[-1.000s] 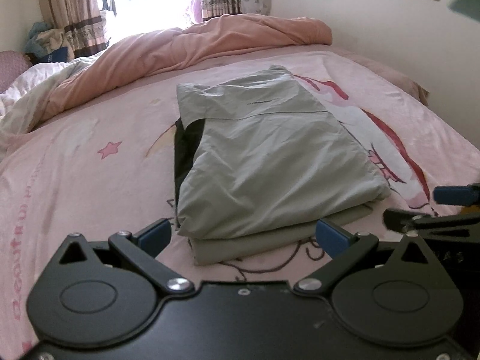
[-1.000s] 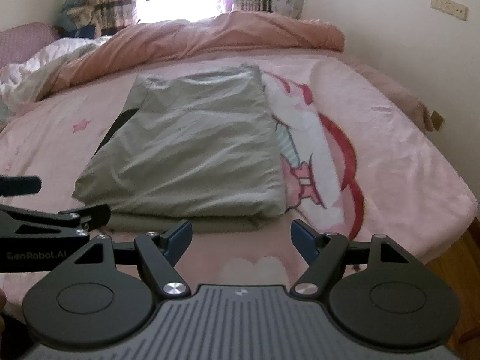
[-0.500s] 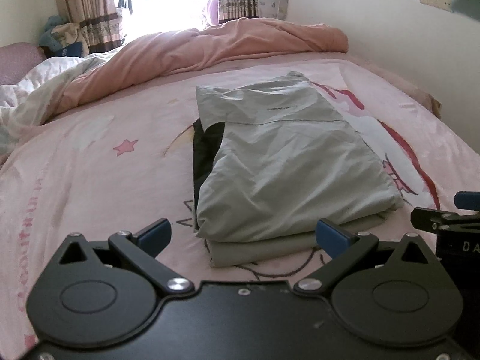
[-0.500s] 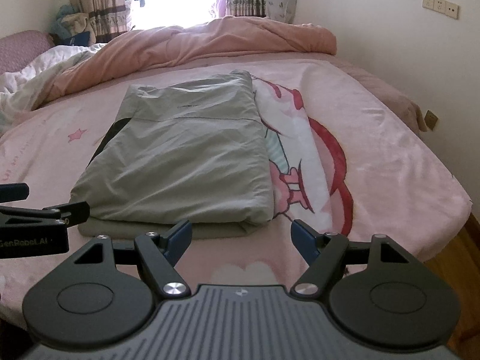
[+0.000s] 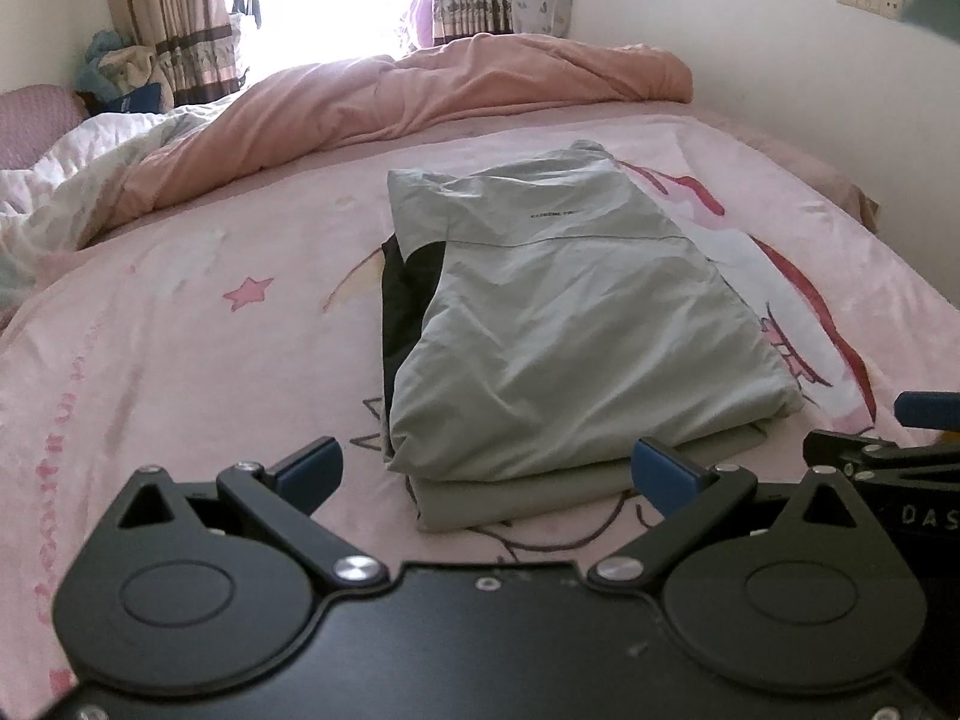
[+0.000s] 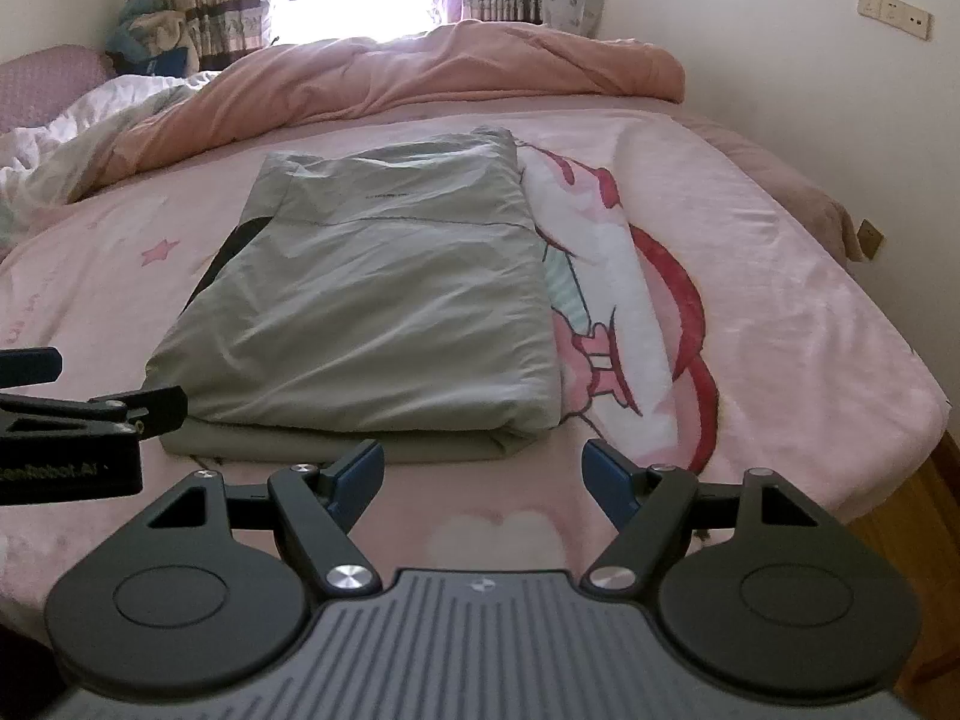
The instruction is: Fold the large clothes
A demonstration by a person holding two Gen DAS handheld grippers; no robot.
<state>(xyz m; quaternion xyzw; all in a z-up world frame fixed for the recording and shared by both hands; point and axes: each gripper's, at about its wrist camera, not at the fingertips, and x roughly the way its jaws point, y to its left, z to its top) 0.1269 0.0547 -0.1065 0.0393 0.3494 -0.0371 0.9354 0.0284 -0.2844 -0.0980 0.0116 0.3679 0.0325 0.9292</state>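
Observation:
A grey jacket (image 5: 570,324) lies folded in a neat rectangle on the pink bed sheet (image 5: 180,348), with a black lining showing along its left edge. It also shows in the right wrist view (image 6: 384,300). My left gripper (image 5: 489,471) is open and empty, just short of the jacket's near edge. My right gripper (image 6: 483,474) is open and empty, in front of the jacket's near right corner. Neither touches the cloth. Each gripper shows at the edge of the other's view.
A pink duvet (image 5: 420,96) is bunched across the far side of the bed, with a white quilt (image 5: 54,180) at the far left. The wall (image 5: 780,48) runs along the right. The bed's right edge (image 6: 900,438) drops to a wooden floor.
Both grippers have drawn back from the folded jacket and risen a little. The jacket has not moved. Both stay open.

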